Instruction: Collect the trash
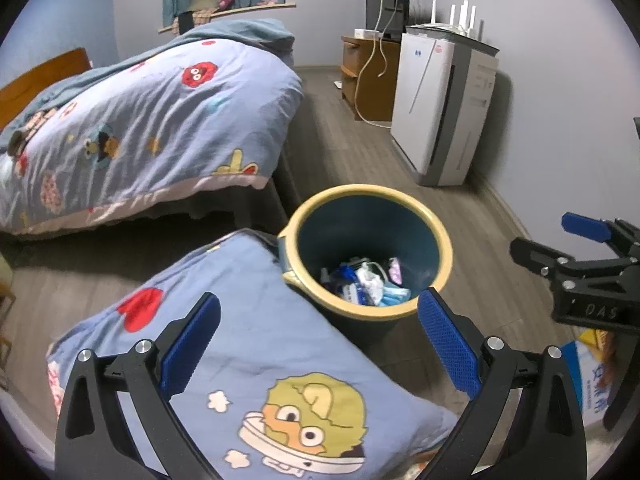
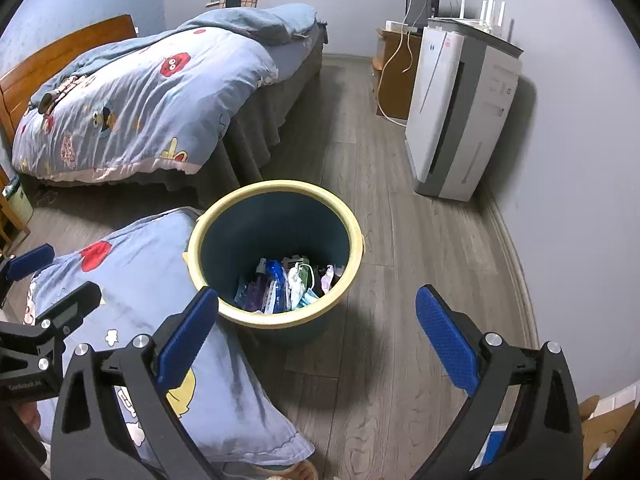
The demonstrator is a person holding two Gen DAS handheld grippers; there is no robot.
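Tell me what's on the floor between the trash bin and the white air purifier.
Nothing: bare wood floor separates the bin from the purifier, clearest in the right wrist view.

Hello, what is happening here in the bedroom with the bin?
A person holds a gripper in each hand above a bin that stands on the floor beside a pillow. Wrappers and a face mask already lie at the bottom of the bin. Both the left gripper and the right gripper are open, with nothing between the fingers.
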